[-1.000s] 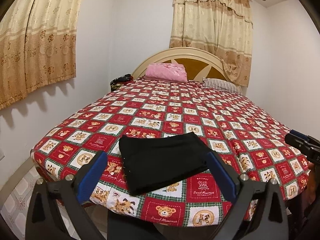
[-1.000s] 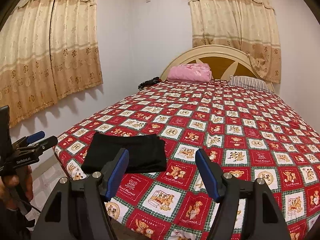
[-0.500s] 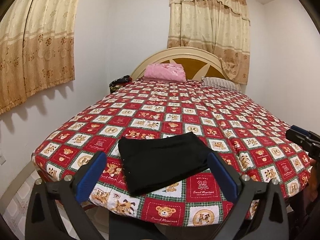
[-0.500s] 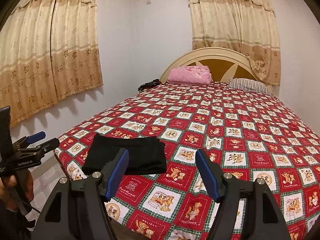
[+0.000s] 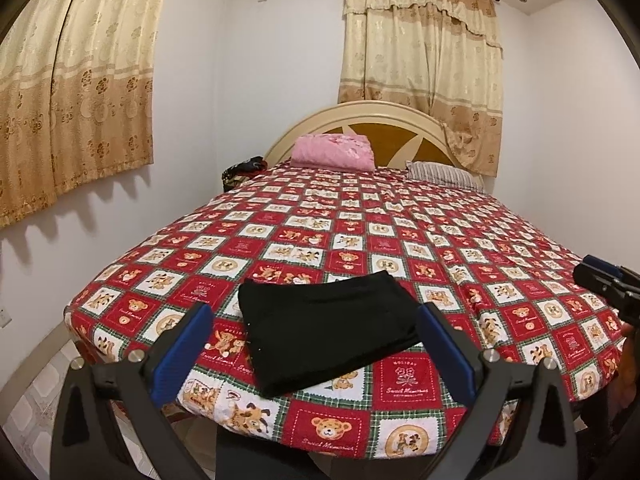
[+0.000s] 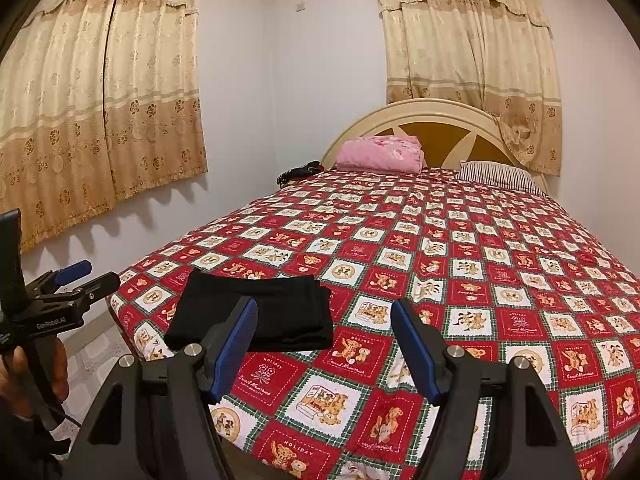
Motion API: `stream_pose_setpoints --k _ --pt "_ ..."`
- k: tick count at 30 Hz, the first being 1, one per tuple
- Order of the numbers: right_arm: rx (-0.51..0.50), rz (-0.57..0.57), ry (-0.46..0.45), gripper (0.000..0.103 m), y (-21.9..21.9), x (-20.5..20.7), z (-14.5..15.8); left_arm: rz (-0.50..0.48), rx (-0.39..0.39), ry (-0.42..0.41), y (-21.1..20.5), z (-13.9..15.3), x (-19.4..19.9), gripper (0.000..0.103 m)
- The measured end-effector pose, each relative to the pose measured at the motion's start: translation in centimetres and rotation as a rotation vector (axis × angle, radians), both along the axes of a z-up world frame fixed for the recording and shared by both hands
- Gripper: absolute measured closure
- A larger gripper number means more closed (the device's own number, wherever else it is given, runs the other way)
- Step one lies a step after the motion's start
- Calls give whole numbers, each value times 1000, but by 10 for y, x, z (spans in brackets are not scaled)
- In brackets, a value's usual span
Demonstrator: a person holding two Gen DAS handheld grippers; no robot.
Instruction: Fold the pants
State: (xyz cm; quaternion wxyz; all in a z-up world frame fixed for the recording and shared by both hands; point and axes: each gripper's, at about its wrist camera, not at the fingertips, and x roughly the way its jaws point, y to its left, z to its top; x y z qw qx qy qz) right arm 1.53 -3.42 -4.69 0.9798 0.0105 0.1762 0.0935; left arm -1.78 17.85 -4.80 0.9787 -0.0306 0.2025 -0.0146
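Note:
The black pants (image 5: 326,324) lie folded into a compact rectangle near the foot corner of the bed; they also show in the right wrist view (image 6: 256,310). My left gripper (image 5: 314,346) is open and empty, held back off the bed's foot edge with the pants between and beyond its fingers. My right gripper (image 6: 324,342) is open and empty, to the right of the pants and apart from them. Each gripper shows at the edge of the other's view: the left one (image 6: 60,284), the right one (image 5: 608,284).
The bed (image 5: 400,232) has a red patchwork teddy-bear cover. A pink folded blanket (image 5: 332,152) and a striped pillow (image 5: 444,176) lie by the headboard. A dark bundle (image 5: 244,170) sits at the far left corner. Curtains hang on both walls; tiled floor lies at the left.
Both grippers have drawn back and risen slightly from the bed. The pants have not moved, and both grippers stay open.

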Motion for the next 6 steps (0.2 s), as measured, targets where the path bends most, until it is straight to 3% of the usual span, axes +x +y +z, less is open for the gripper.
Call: stream_pose_setpoints --k 6 --pt "-6 -10 9 32 -1 2 -1 -12 3 3 0 -3 3 0"
